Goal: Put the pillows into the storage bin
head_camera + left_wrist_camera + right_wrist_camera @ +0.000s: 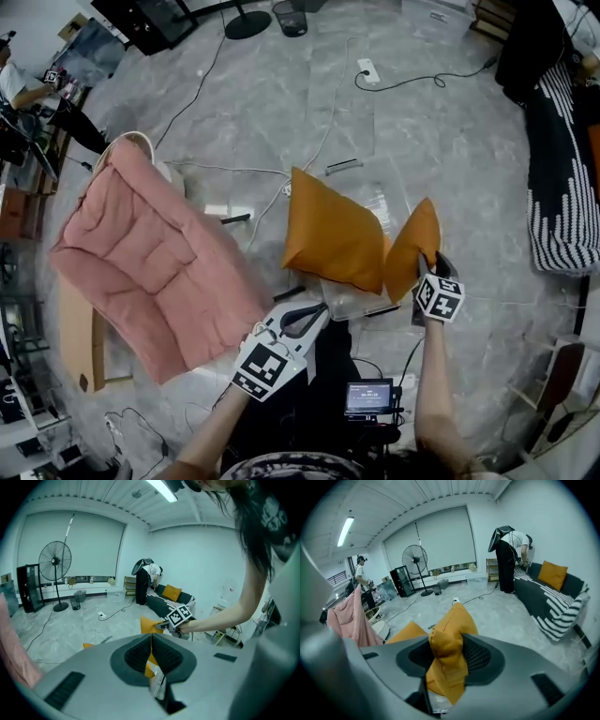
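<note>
Placing step in hand: right gripper [447,660] clamped on right orange pillow [412,248], left gripper [151,656] pinched on left orange pillow [333,234] corner. Lowering into clear storage bin [352,302] is called for, then release.

Pillows [333,234] & quilt [141,253] are looking like soft matt cloth, bin [361,298] clear glossy plastic, floor [281,103] showing smooth marble-ish sheen.

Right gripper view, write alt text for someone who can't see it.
The right gripper has its jaws clamped on a bunched corner of an orange pillow. Behind are a pink quilt at left, a standing fan, and a striped sofa at right with a person bent over it.
</note>
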Demonstrator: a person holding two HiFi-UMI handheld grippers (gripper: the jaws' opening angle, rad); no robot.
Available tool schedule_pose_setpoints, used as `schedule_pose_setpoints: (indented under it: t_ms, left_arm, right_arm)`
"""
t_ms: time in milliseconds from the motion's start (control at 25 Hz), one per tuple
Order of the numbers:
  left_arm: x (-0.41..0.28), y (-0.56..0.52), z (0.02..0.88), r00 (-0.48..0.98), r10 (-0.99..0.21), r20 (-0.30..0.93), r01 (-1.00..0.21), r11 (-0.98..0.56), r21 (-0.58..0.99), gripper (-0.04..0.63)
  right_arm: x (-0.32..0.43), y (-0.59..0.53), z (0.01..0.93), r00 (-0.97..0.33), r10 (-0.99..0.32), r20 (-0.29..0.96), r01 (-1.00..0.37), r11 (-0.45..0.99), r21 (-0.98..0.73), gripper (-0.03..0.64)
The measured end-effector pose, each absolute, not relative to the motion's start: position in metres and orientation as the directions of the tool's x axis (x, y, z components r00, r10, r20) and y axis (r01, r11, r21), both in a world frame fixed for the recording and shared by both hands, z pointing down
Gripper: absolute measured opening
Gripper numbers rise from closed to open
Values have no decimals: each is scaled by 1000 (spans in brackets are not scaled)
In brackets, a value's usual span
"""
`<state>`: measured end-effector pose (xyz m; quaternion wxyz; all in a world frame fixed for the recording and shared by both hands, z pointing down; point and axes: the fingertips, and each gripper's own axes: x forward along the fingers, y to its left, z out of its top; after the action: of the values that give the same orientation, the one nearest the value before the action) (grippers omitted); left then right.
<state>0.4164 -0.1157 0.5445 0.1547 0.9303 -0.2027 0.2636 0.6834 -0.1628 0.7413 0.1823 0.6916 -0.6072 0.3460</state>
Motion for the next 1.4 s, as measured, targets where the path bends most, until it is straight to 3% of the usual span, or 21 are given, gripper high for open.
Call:
schedule_pose_setpoints:
  t_ms: [160,360,400,480,880,1120,1400]
  left_arm:
    - [431,-125,561,777,-274,566,-448,-873,193,14]
    - [435,-131,571,769,-280,574,-460,-866,194,14]
    - [432,-131,574,765,-284,578,-468,-862,195,14]
    - [423,-129,578,755,-294,586,-485,-852,198,14]
    - [356,-99,568,702,-392,594,-600,-776,196,14]
    - [308,-65,546,686,-477,549,-658,-729,189,14]
    - [210,13,520,634,-585,505,-736,-657,164,14]
  right_arm:
    - [691,-177,787,12,-688,726,-942,-251,-222,179]
    - [692,-147,856,-28,-518,855,-918,-325,-228,267]
    - [690,-140,861,-39,-509,860,-915,-327,-235,333]
    - [686,-130,863,-61,-509,859,-916,-313,-251,334]
    - [629,-133,798,-175,-580,795,-960,-78,-268,304]
    - [522,-127,707,-362,-635,682,-930,198,-309,268]
    - [386,-62,597,-514,-677,527,-857,376,-352,262]
